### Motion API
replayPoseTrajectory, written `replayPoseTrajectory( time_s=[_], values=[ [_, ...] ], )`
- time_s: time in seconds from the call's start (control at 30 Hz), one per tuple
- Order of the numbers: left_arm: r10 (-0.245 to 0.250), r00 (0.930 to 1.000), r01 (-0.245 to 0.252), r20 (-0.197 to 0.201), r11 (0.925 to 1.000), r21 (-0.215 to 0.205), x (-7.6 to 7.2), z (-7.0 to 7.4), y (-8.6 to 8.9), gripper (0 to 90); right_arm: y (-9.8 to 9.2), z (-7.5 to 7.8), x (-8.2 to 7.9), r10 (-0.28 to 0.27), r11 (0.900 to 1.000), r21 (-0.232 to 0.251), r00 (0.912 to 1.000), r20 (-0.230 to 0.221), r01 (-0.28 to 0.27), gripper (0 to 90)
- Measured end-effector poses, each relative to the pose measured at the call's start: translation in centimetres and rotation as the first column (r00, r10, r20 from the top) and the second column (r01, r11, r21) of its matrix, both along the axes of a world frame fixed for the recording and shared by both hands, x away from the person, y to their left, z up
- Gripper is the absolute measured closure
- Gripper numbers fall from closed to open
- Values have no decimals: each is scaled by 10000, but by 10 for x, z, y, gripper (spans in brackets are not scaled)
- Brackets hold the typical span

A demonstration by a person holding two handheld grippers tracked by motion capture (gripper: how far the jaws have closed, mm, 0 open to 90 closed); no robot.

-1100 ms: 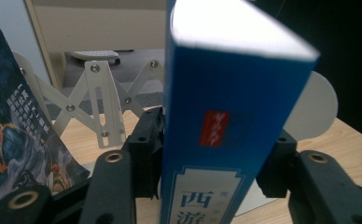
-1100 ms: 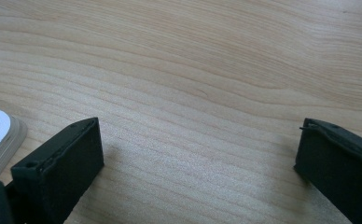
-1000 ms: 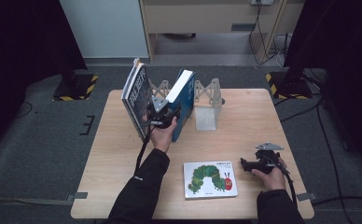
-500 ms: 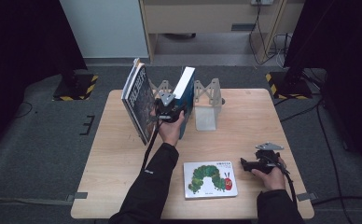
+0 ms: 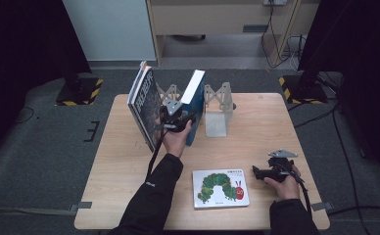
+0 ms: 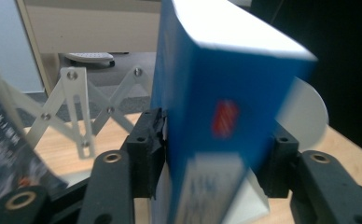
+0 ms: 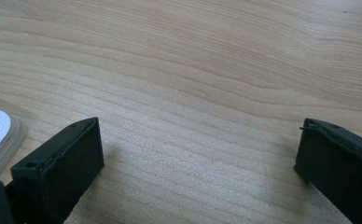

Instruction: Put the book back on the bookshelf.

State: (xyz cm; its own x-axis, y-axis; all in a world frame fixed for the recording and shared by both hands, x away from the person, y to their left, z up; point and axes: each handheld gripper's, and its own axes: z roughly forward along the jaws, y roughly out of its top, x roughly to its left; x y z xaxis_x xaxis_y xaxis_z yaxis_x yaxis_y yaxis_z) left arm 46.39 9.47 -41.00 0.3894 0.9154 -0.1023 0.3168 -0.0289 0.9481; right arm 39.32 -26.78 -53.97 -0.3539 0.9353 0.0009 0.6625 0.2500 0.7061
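Left gripper [image 6: 212, 154], jaws just opening, loosely brackets the glossy blue hardback [image 6: 216, 107], pads seemingly apart

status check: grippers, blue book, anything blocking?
Left gripper around blue book, jaws just been opening. Book upright in the expanding rack. Right gripper open over bare table. Dark book leans alongside.

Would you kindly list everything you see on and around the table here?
blue book: 1, blue with white page edges, upright in the rack, between the left gripper's fingers
dark book: 1, black, leaning at the rack's left end
picture book: 1, white with green caterpillar, flat near the front edge
rack: 1, pale grey, back middle
table: 1, light wood
left gripper: 1, black, at the blue book
right gripper: 1, black, open, right front
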Motion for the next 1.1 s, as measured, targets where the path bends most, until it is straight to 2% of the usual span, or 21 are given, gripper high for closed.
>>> replayPoseTrajectory(
  time_s=[0.13, 0.27, 0.37, 0.57, 0.73, 0.83, 0.93, 1.1],
  values=[
    [-73, 9998, 79, -179, 9995, 292, -8, -6, 2, 471, 0, 0, 0, -11, 10000, -1, 10000, 0, 11, 9],
    [74, 9986, -69, -533, 9999, 104, -4, -9, 2, 574, 0, 0, 0, -7, 10000, -9, 10000, 5, 7, 9],
    [247, 9974, -229, -676, 9994, 271, -3, -5, -3, 578, 0, 0, 0, -12, 10000, 2, 10000, -3, 12, 9],
    [120, 9966, -97, -815, 9995, 288, 1, -3, -17, 579, 0, 0, 0, -10, 10000, -3, 10000, 0, 10, 9],
    [5, 9969, 16, -791, 9996, 266, 2, -3, -31, 575, 0, 0, 0, -9, 10000, -2, 10000, -1, 9, 9],
    [24, 9975, 5, -709, 9992, 397, 2, -3, -37, 571, 0, 0, 0, -8, 10000, -2, 10000, -2, 8, 9],
    [-38, 9981, 62, -621, 9992, 383, 2, -5, -36, 563, 0, 0, 0, -9, 10000, -2, 10000, -1, 9, 9],
    [-440, 9981, 455, -427, 9983, 356, -2, -8, -29, 535, 0, 0, 0, 1, 10000, -7, 10000, 2, -1, 9]
  ],
)
